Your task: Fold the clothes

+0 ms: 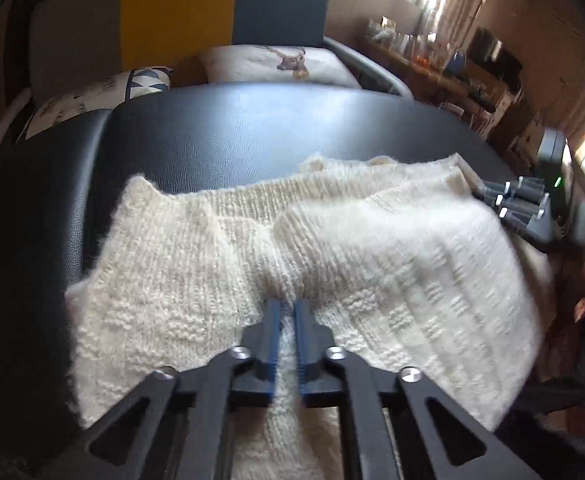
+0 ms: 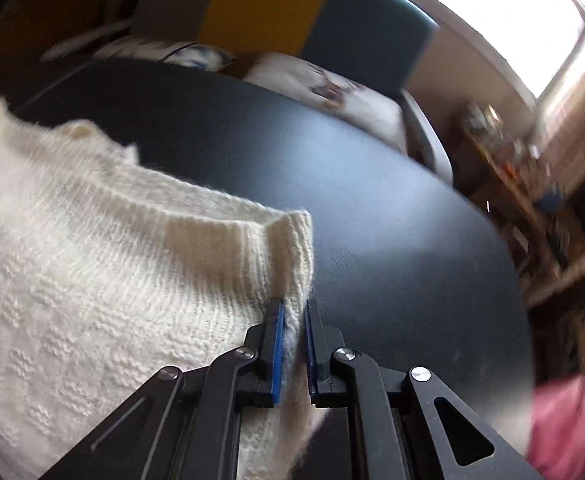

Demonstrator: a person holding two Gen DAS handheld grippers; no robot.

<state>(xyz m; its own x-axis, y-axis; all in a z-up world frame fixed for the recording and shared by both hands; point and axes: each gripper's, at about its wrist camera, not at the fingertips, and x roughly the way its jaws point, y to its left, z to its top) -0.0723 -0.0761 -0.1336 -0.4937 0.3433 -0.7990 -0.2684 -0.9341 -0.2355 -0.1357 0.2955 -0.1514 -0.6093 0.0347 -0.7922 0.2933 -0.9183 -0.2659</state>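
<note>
A cream knitted sweater (image 1: 332,248) lies bunched across the near half of a black leather table (image 1: 252,132). My left gripper (image 1: 287,305) is shut on a fold of the knit near its middle. In the right wrist view the same sweater (image 2: 92,272) fills the left side, and my right gripper (image 2: 292,304) is shut on its ribbed hem edge at the corner. From the left wrist view the right gripper (image 1: 512,200) shows at the sweater's far right edge. The cloth under both grippers is hidden.
Bare black table (image 2: 372,220) stretches beyond and to the right of the sweater. Behind it stands a sofa with a deer-print cushion (image 1: 276,64) and a patterned cushion (image 1: 104,88). A cluttered shelf (image 1: 444,60) runs along the right wall. Something pink (image 2: 564,420) lies at lower right.
</note>
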